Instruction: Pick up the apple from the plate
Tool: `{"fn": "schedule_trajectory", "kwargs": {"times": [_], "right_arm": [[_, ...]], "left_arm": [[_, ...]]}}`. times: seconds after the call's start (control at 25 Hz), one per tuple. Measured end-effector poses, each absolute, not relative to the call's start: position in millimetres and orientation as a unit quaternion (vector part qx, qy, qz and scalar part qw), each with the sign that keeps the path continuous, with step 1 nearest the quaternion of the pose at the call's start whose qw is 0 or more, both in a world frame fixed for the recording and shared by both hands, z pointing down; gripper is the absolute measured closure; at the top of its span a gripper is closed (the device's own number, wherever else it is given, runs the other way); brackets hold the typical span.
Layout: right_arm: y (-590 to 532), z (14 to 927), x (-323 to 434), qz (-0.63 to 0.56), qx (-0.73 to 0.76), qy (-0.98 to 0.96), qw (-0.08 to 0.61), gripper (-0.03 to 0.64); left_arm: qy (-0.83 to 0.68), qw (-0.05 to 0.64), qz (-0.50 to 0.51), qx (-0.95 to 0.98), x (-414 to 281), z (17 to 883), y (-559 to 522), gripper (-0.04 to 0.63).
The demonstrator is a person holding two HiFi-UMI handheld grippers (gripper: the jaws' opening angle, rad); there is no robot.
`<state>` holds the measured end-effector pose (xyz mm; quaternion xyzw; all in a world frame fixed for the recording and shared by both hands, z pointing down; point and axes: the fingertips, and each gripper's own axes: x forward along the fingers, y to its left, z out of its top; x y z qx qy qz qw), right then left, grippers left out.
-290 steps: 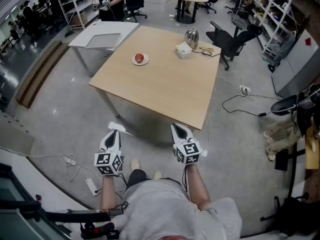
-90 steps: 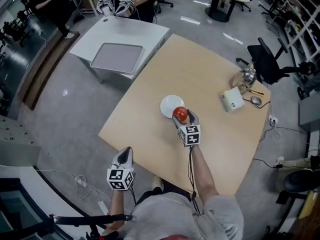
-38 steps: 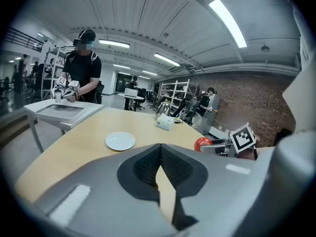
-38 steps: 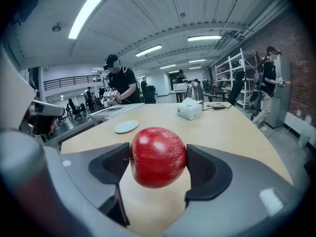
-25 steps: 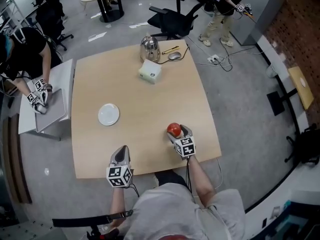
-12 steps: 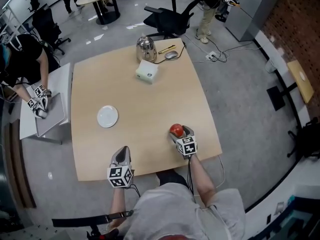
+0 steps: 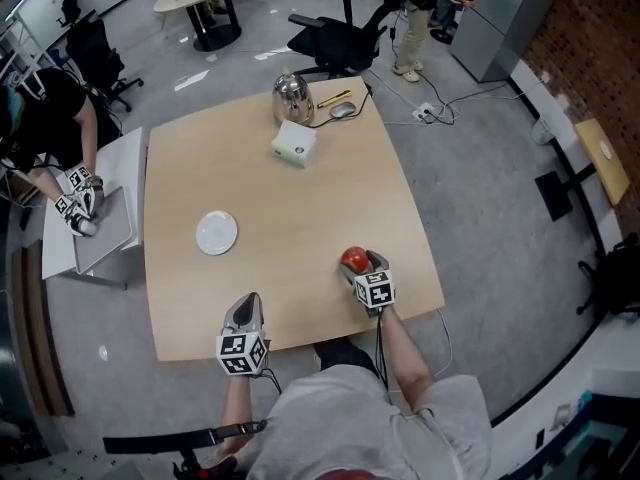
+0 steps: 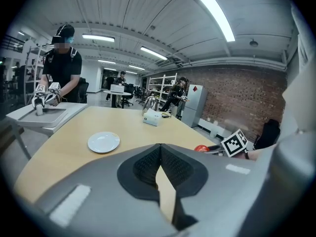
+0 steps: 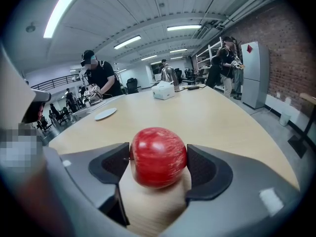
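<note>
Red, head view: gripping the apple (image 7: pixel 350 257) in the right claw (image 7: pixel 362 265) over the worktop (image 7: pixel 300 198), well apart from the plate (image 7: pixel 216 234). Left gripper view: holding the left claw (image 8: pixel 159 157) closed, empty. Right gripper view: pinching smooth round sides, likely risking a slip

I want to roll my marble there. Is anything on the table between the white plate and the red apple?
Nothing: the head view shows only bare table between the plate and the apple.

plate (image 7: pixel 217 233) left on table (image 7: pixel 310 203), apple (image 7: pixel 352 259) well right, kettle (image 7: pixel 291 96) behind
</note>
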<state>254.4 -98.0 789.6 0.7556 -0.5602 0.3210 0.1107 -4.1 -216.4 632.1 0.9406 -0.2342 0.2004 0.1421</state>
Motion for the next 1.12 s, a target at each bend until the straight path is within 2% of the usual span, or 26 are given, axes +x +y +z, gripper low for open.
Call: {"fn": "schedule_trajectory", "kwargs": {"times": [1.12], "right_arm": [[-69, 761, 245, 0.288, 0.771, -0.559, 0.099, 0.245]], "left_arm": [[-0.249, 0.127, 0.177, 0.944, -28, 611, -187, 0.575]]}}
